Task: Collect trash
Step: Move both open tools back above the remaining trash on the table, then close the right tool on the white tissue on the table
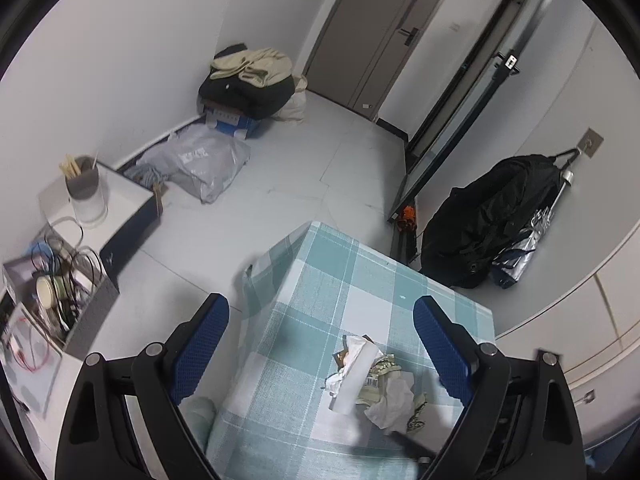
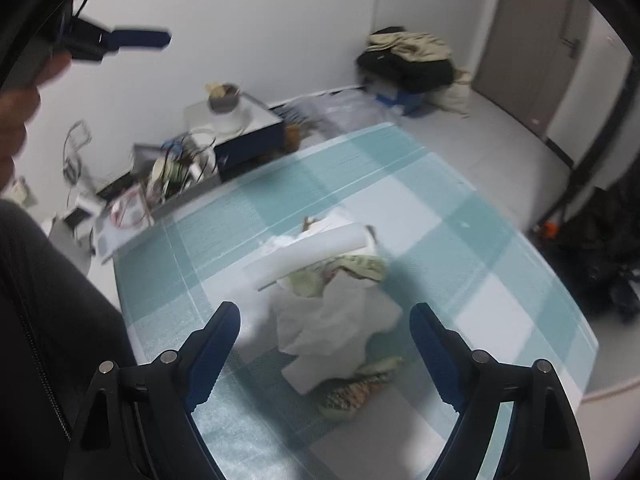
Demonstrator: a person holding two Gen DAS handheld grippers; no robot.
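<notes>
Looking down at a teal-and-white checked tablecloth draped over a table, with a heap of crumpled white tissue, a rolled white paper sheet and greenish printed wrappers sitting on it toward the near side. Same heap showing in the right wrist view, pretty blurred there. Barcode sticker visible on one piece in the left view, but way too small to read; wrapper print not legible either.

Left black-and-blue two-finger gripper hovering above the cloth with jaws spread wide, nothing between the pads, heap lying just below and between the finger lines without touching. Also showing up blurred at the top left of the right view, held by a hand.

Right black-and-blue gripper pointing down at the heap, jaws wide apart and gripping nothing, white tissue framed between the fingers but not pressed by either pad.

Off the table: white-topped dark blue box carrying a grey cup of wooden sticks, grey plastic mailer bag on the floor, pile of black and beige clothes by the grey door, black bag hanging from a wall hook. No readable writing on any of it.
</notes>
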